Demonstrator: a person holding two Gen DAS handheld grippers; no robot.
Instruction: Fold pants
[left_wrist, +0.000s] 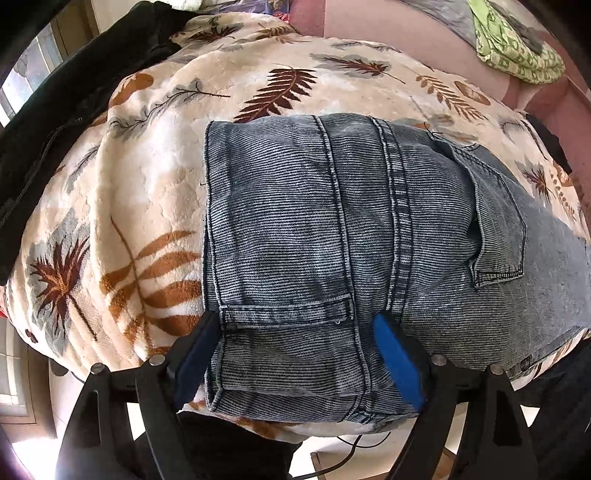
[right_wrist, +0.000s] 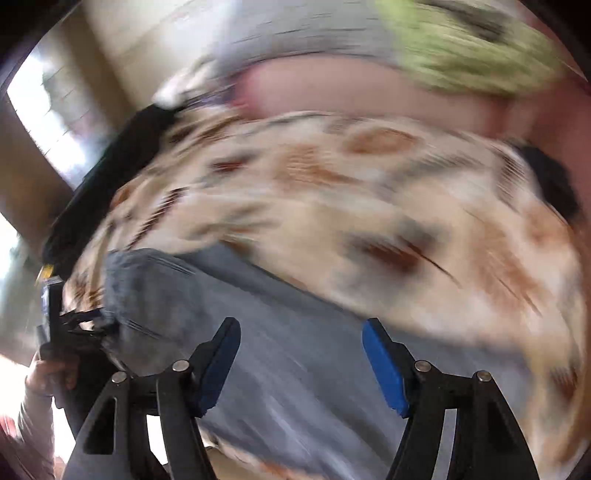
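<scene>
Folded blue-grey jeans (left_wrist: 314, 221) lie on a cream blanket with a leaf print (left_wrist: 147, 184); a back pocket faces up on the right. My left gripper (left_wrist: 295, 354) points down at the near end of the fold. Its blue pads (left_wrist: 395, 362) stand wide on either side of that end, and I see no squeeze in the denim. The right wrist view is heavily blurred. In it my right gripper (right_wrist: 301, 343) hangs open over the jeans (right_wrist: 184, 288) with nothing between its fingers. A hand (right_wrist: 44, 373) holding the left gripper shows at the far left.
A black garment (left_wrist: 74, 92) lies along the blanket's left side. A green patterned cloth (left_wrist: 517, 44) sits on a pink surface (left_wrist: 369, 22) at the back right. The blanket's near edge drops off just below the jeans, with floor and a cable beneath.
</scene>
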